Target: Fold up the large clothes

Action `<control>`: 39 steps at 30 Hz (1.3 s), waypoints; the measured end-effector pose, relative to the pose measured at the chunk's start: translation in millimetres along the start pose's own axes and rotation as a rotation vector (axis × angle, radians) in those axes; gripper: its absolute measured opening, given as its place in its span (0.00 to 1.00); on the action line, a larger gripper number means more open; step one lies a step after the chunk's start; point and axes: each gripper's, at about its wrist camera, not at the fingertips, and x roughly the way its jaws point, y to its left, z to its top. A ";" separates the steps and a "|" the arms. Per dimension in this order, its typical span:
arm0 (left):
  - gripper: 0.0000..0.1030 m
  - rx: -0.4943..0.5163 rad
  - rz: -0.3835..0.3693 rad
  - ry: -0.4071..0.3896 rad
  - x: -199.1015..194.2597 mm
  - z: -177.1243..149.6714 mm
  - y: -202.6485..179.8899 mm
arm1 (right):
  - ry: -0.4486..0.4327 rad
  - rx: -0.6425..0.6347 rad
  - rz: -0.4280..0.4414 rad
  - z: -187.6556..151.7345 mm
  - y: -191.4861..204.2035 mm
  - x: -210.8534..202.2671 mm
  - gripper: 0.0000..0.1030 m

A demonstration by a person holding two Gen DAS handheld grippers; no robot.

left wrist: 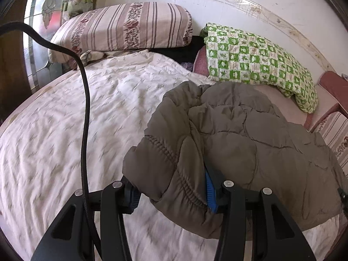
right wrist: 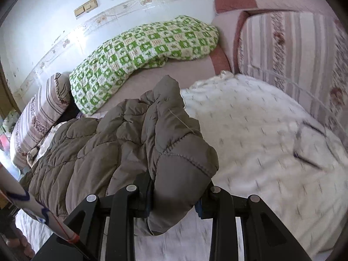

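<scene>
A grey-brown quilted puffer jacket (left wrist: 250, 143) lies on the white patterned bedsheet (left wrist: 87, 113). My left gripper (left wrist: 171, 193) is shut on the jacket's elastic cuff end, with fabric bulging between the jaws and a blue pad (left wrist: 209, 191) showing. In the right wrist view the jacket (right wrist: 121, 143) stretches to the left, and my right gripper (right wrist: 174, 198) is shut on a thick corner of it, lifted a little off the sheet (right wrist: 261, 143). Both sets of fingertips are mostly hidden by fabric.
A striped floral pillow (left wrist: 121, 28) and a green checked quilt (left wrist: 256, 58) lie at the bed's far side by the white wall. A black cable (left wrist: 86, 119) hangs across the left wrist view. A pink striped bolster (right wrist: 289, 50) lies at the right.
</scene>
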 end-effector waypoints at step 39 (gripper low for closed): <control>0.80 0.261 -0.130 -0.210 -154.3 -35.9 -114.4 | -0.105 -0.161 0.142 -32.3 94.2 -130.9 0.68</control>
